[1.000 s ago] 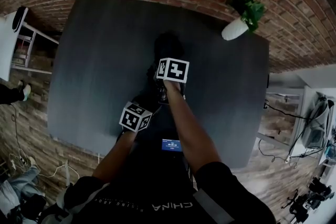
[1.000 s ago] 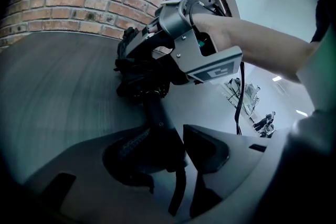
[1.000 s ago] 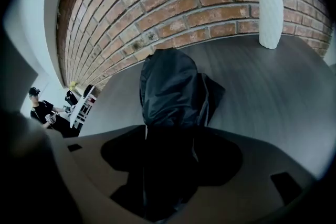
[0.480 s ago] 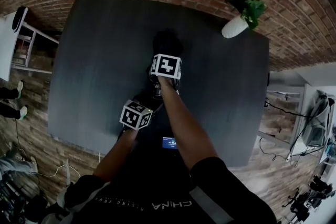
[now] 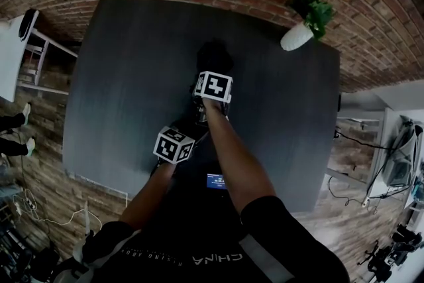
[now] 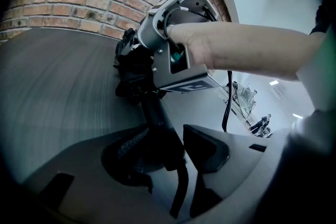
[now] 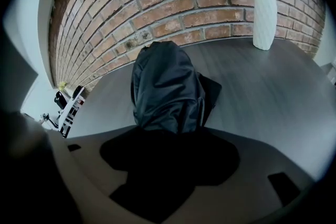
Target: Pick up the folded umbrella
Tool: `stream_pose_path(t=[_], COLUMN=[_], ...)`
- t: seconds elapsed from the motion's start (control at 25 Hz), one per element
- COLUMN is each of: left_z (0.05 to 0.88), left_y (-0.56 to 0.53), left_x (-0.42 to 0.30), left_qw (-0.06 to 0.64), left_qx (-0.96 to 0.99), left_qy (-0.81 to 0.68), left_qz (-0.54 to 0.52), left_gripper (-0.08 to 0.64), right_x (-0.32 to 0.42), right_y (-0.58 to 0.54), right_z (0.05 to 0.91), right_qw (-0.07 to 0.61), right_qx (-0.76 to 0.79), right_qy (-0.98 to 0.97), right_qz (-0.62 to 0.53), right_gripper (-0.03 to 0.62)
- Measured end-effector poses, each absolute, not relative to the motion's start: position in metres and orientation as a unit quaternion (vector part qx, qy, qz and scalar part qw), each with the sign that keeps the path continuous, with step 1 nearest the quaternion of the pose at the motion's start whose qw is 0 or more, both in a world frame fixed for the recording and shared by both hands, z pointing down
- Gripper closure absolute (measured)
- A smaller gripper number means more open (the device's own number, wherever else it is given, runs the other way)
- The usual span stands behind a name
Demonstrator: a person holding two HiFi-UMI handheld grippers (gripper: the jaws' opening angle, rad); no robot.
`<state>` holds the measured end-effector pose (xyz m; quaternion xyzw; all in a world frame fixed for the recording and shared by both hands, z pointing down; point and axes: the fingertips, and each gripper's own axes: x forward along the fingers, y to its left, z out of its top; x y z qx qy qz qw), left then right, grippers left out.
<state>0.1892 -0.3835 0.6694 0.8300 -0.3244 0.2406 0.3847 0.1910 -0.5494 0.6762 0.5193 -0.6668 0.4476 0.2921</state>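
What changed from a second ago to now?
The right gripper has just been opening its jaws wider, with the folded umbrella between them. Nothing was lifted or let go. The left gripper, the umbrella and the white vase stayed where they were.

My shirt [image 5: 222, 259] carries the word CHINA in pale capitals, upside down in the head view. The smaller line beside it is too fine to read. A small blue screen [image 5: 216, 181] shows pale digits I cannot make out. The cube [image 5: 173, 145] on my left hand-held gripper [image 6: 173, 140] and the cube [image 5: 215, 87] on my right hand-held gripper [image 7: 170, 155] bear black-and-white square markers, no letters.
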Motion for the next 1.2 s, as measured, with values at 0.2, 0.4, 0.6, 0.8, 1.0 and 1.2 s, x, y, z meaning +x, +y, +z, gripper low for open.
stream_pose_path(t=[0.2,0.4,0.6,0.8,1.0,1.2], left_z=[0.669,0.666,0.655,0.637,0.607,0.58], left_y=[-0.379,-0.373,-0.368,-0.366,-0.367,-0.36], left_x=[0.191,0.191,0.197,0.198,0.204,0.203], left_qw=[0.384,0.394,0.4,0.395,0.371,0.348], left_qx=[0.835,0.841,0.851,0.859,0.876,0.891], left_qy=[-0.308,-0.291,-0.28,-0.278,-0.271,-0.263], left_qz=[0.245,0.23,0.196,0.168,0.146,0.124], left_gripper=[0.362,0.362,0.362,0.362,0.362,0.362], right_x=[0.195,0.202,0.208,0.206,0.204,0.202], right_y=[-0.545,-0.536,-0.532,-0.53,-0.528,-0.517], right_z=[0.674,0.667,0.647,0.609,0.557,0.506], right_qw=[0.263,0.219,0.168,0.114,0.064,0.015], right_qx=[0.506,0.499,0.488,0.461,0.429,0.405], right_qy=[-0.676,-0.682,-0.702,-0.74,-0.784,-0.818], right_qz=[0.467,0.488,0.49,0.475,0.445,0.408], right_gripper=[0.313,0.313,0.313,0.313,0.313,0.313])
